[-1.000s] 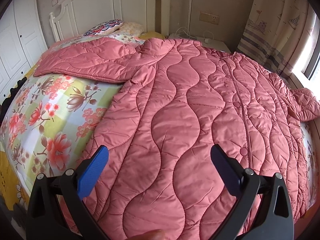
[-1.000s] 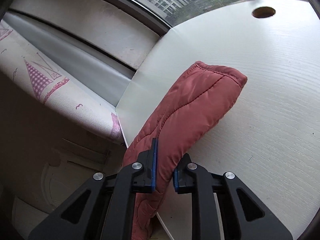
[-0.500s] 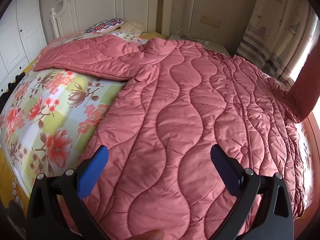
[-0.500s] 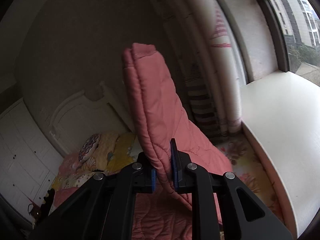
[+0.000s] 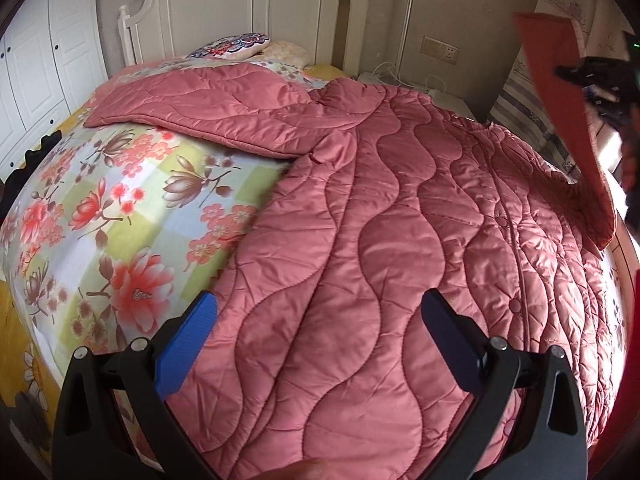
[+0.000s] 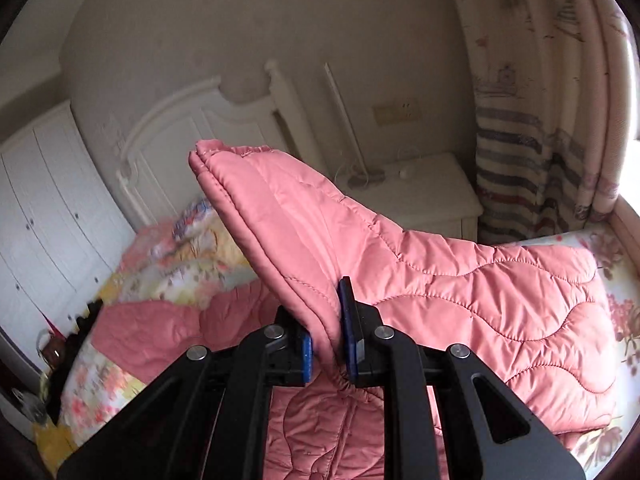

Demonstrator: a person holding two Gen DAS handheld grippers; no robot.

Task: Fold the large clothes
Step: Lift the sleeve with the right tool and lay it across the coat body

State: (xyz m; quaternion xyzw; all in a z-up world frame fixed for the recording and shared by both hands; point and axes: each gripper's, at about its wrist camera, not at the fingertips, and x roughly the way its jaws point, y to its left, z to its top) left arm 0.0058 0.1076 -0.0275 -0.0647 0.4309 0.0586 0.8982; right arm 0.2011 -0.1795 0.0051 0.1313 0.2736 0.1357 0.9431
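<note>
Blue-padded fingers (image 6: 351, 330) of the right gripper (image 6: 329, 350) pinch a sleeve (image 6: 280, 216) of the pink quilted coat (image 5: 400, 240), lifted above the bed (image 5: 120, 208). The left gripper (image 5: 320, 344) hovers over the coat's hem, jaws wide, gripping nothing.

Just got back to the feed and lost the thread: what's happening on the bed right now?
A person with two handheld grippers is folding a large pink quilted coat spread over a floral bedsheet. The right gripper is shut on the coat's right sleeve, holding it up above the coat's body. The left gripper is open above the near hem, gripping nothing. The other sleeve lies flat toward the white headboard.
</note>
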